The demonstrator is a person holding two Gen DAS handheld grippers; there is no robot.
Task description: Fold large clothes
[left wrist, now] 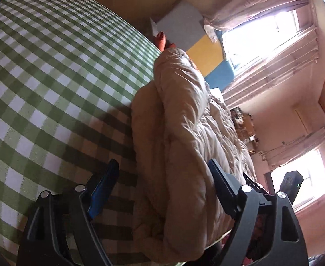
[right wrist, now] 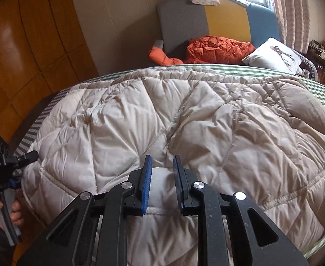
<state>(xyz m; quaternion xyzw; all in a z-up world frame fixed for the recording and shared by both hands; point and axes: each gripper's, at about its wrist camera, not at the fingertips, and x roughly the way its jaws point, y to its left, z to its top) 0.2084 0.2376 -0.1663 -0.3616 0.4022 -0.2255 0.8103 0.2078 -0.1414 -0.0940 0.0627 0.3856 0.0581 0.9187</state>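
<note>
A large beige quilted coat (right wrist: 184, 122) lies spread over the green checked bed sheet (right wrist: 322, 90). My right gripper (right wrist: 162, 166) hovers just above its near edge, jaws a little apart, holding nothing. In the left wrist view the coat (left wrist: 184, 133) shows edge-on as a thick folded stack on the checked sheet (left wrist: 51, 77). My left gripper (left wrist: 164, 168) is wide open, its fingers on either side of the coat's near edge. The left gripper also shows in the right wrist view (right wrist: 29, 155), at the coat's left edge, held by a hand.
An orange puffer jacket (right wrist: 215, 48) and a white pillow (right wrist: 273, 56) lie at the bed's head against the grey, yellow and blue headboard (right wrist: 226, 17). A wooden wardrobe (right wrist: 29, 44) stands left of the bed. Curtained windows (left wrist: 262, 33) are on the far wall.
</note>
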